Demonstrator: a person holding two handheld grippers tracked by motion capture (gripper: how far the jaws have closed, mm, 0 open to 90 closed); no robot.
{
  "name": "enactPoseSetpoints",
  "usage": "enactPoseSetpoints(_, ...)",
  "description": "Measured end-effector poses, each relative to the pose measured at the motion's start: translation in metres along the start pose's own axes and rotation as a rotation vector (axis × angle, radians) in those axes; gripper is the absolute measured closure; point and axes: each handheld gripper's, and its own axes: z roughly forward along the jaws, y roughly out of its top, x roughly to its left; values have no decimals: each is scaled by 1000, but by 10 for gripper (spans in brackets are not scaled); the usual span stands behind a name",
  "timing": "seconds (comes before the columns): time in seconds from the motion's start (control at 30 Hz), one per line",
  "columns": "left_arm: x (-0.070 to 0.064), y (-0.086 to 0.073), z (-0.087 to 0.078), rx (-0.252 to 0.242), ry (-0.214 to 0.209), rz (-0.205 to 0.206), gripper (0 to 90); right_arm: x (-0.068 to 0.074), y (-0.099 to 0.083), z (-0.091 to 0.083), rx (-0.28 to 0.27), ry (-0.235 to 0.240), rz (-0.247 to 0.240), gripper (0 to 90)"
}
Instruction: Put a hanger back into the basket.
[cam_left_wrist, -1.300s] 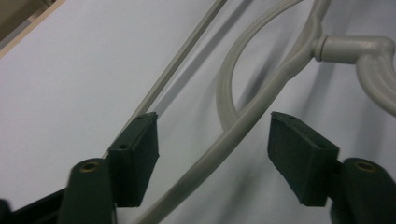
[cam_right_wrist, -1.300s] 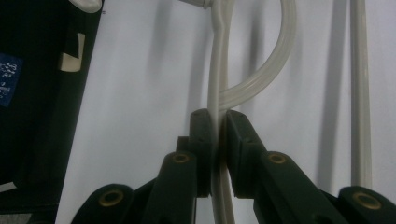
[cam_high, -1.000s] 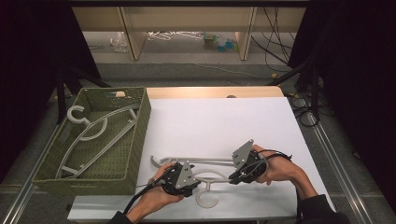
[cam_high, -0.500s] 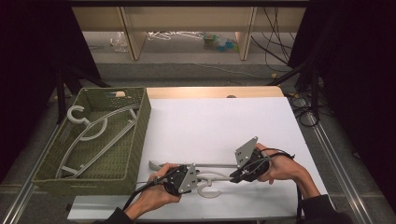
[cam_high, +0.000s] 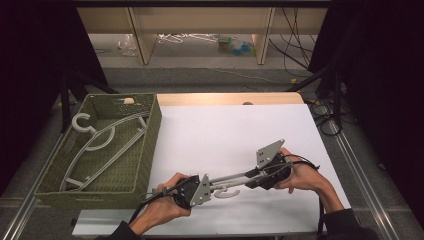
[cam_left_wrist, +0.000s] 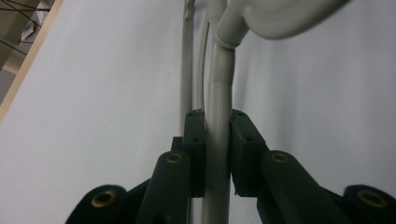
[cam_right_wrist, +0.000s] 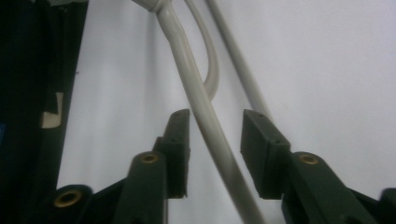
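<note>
Beside the woven green basket (cam_high: 145, 145) of hangers, left tongs (cam_left_wrist: 215, 140) clamp a smooth grey hanger (cam_high: 227, 184); right tongs (cam_right_wrist: 214, 140) straddle it, parted.

Green woven basket (cam_high: 150, 145) with grey hangers (cam_high: 107, 145) on white table (cam_high: 225, 130).

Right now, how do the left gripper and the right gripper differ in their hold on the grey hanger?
The left gripper has its jaws shut on the hanger; the right gripper has jaws apart around the arm, with a gap at each side. In the high view the left sits nearer the basket. Both straddle the same hanger.
</note>
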Motion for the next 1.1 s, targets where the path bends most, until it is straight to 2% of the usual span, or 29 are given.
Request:
enactPoseSetpoints(0.17, 5, 0, -4, 1, -19, -70, 791, -4, 0, -5, -57, -93, 42, 473)
enactPoseSetpoints(0.2, 5, 0, -4, 1, -19, -78, 792, -5, 0, -8, -81, -110, 68, 455)
enactPoseSetpoints(0.27, 7, 0, -6, 2, -30, -104, 792, -5, 0, -10, -103, -127, 88, 441)
enactPoseSetpoints(0.43, 14, -3, -9, -14, -56, -200, 792, -3, 0, -13, -142, -186, 126, 377)
enactPoseSetpoints(0.53, 18, -6, -12, -18, -61, -250, 792, -1, 1, -16, -142, -240, 141, 339)
enactPoseSetpoints(0.7, 26, -11, -20, -32, -76, -343, 792, 8, 6, -21, -175, -285, 160, 333)
enactPoseSetpoints(0.83, 33, -16, -27, -59, -87, -426, 792, 15, 7, -26, -204, -310, 194, 319)
enactPoseSetpoints(0.87, 35, -18, -30, -58, -85, -434, 792, 17, 7, -27, -219, -318, 204, 318)
enactPoseSetpoints(0.97, 40, -21, -39, -104, -91, -455, 792, 22, 5, -29, -268, -326, 241, 309)
enactPoseSetpoints(1.0, 41, -22, -41, -124, -87, -483, 792, 23, 4, -30, -271, -327, 255, 304)
enactPoseSetpoints(1.03, 43, -23, -44, -133, -97, -488, 792, 25, 3, -29, -280, -342, 257, 299)
enactPoseSetpoints(1.1, 46, -24, -50, -152, -90, -503, 792, 28, 0, -29, -287, -362, 267, 298)
